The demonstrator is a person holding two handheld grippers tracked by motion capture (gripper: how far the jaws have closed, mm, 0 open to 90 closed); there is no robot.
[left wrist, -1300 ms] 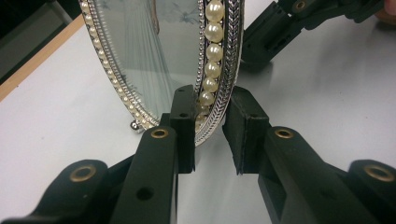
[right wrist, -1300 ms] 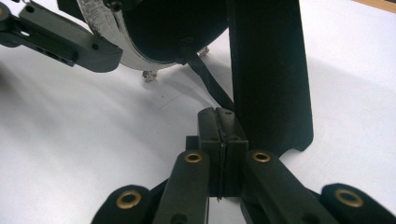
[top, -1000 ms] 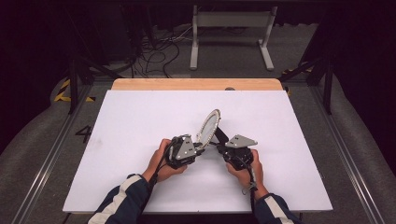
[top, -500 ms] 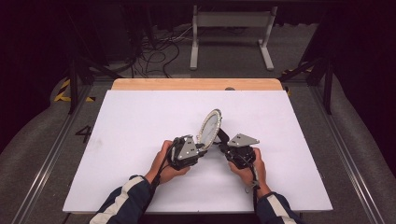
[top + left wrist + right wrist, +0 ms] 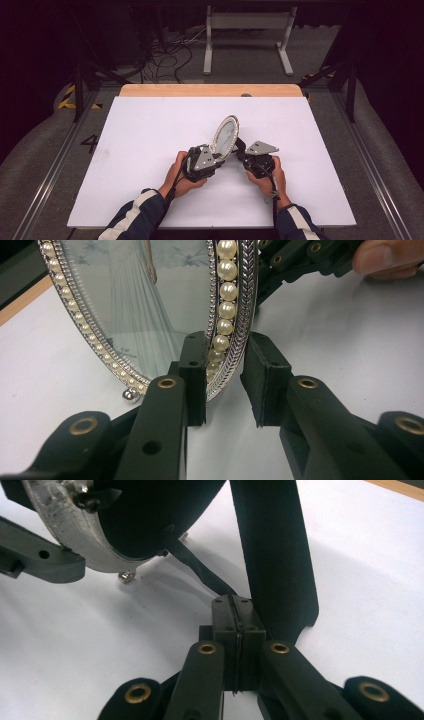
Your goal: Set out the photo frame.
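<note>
Standing tilted near the middle of the white table surface point(image 5: 150, 145), an oval picture frame point(image 5: 225, 136) with a silver braided rim and a ring of pearl beads point(image 5: 226, 290) is flanked by two hand-held grippers. High view: the left gripper point(image 5: 216, 159) meets the frame's lower left edge, the right gripper point(image 5: 241, 150) reaches in behind its lower right; the person's left hand point(image 5: 179, 175) and right hand point(image 5: 267, 176) enter from below in dark sleeves with pale stripes. A bare wooden strip point(image 5: 210, 90) borders the table's far edge.

Left gripper view: the left gripper point(image 5: 225, 385) straddles the frame's rim point(image 5: 245, 305), one jaw on the glass side and one on the back. The inner pad lies against or just beside the beaded edge; the other stands slightly apart, so the jaws are narrowly parted around the rim, not visibly clamped. A small ball foot point(image 5: 131, 395) rests on the table. The glass shows a faint figure in a long dress.

Right gripper view: the right gripper point(image 5: 236, 630) has its jaws pressed together on a thin black strap point(image 5: 200, 572) running from the frame's dark back point(image 5: 150, 515). The black easel leg point(image 5: 272, 555) rises just beside the jaws.
</note>
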